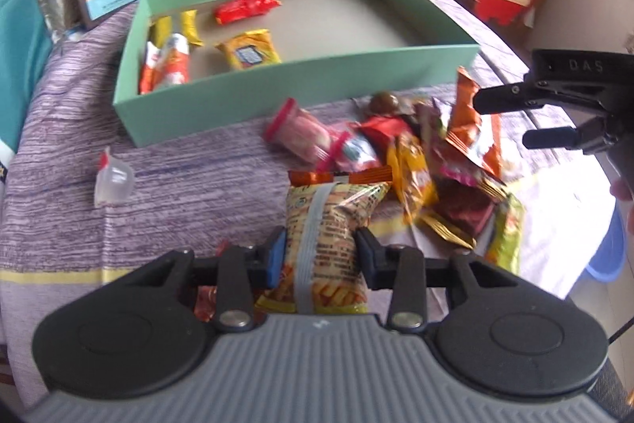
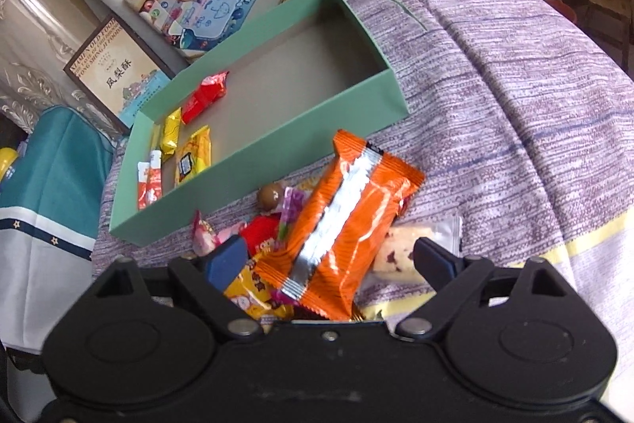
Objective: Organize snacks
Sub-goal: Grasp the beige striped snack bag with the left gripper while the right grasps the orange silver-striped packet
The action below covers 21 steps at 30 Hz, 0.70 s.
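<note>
My left gripper [image 1: 320, 256] clamps a yellow packet [image 1: 331, 236] at lower centre; my right gripper [image 2: 331, 260] gapes around an orange packet [image 2: 344, 221].

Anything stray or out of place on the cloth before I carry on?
Yes: a small clear jelly cup lies alone on the purple cloth, left of the snack pile and outside the green box.

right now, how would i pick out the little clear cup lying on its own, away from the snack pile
Start at the green box on the purple cloth. In the left wrist view, look just below the box's near-left corner: the small clear jelly cup lies alone there. Unlike the colourful wrappers heaped to its right, it is see-through plastic with a red-edged lid.
</note>
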Tool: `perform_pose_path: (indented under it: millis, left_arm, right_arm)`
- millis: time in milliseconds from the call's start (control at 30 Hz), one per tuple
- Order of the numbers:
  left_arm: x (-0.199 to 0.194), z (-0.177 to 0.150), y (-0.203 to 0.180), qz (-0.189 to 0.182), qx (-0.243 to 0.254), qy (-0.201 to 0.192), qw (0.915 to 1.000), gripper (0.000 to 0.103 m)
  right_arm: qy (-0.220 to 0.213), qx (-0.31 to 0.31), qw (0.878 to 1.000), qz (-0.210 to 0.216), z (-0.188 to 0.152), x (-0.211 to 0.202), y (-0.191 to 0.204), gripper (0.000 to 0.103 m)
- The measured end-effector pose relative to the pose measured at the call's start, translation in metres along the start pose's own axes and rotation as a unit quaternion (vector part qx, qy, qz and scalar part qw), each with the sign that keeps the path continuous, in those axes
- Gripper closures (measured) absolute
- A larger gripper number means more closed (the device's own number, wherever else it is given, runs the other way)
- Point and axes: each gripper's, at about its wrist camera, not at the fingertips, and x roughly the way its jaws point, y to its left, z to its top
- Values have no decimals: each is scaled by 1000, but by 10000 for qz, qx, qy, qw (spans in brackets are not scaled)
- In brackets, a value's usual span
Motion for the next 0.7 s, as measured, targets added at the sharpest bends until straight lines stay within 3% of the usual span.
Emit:
perform_pose_path:
  millis: [200,267,300,433,700]
  left_arm:
    - [13,1,2,-196,9,217,9996,61]
    - [18,-3,0,-265,23,321,9991,55]
    - [20,-5,0,-296,9,365,9989,55]
    - [23,-7,0,-321,25,408,9986,63]
    - [4,2,-8,-318,219,111,9992,65]
  right_arm:
    - [145,-24,9998,-163,3,26,6,18]
    - [29,-185,9996,-211,-1,27,10,27]
    - [-10,-211,9995,-233,-1,27,10,38]
    - [-42,-269,9995,-135,-4,25,8,52]
    - [-61,-504,9987,28,-1,14,12,60]
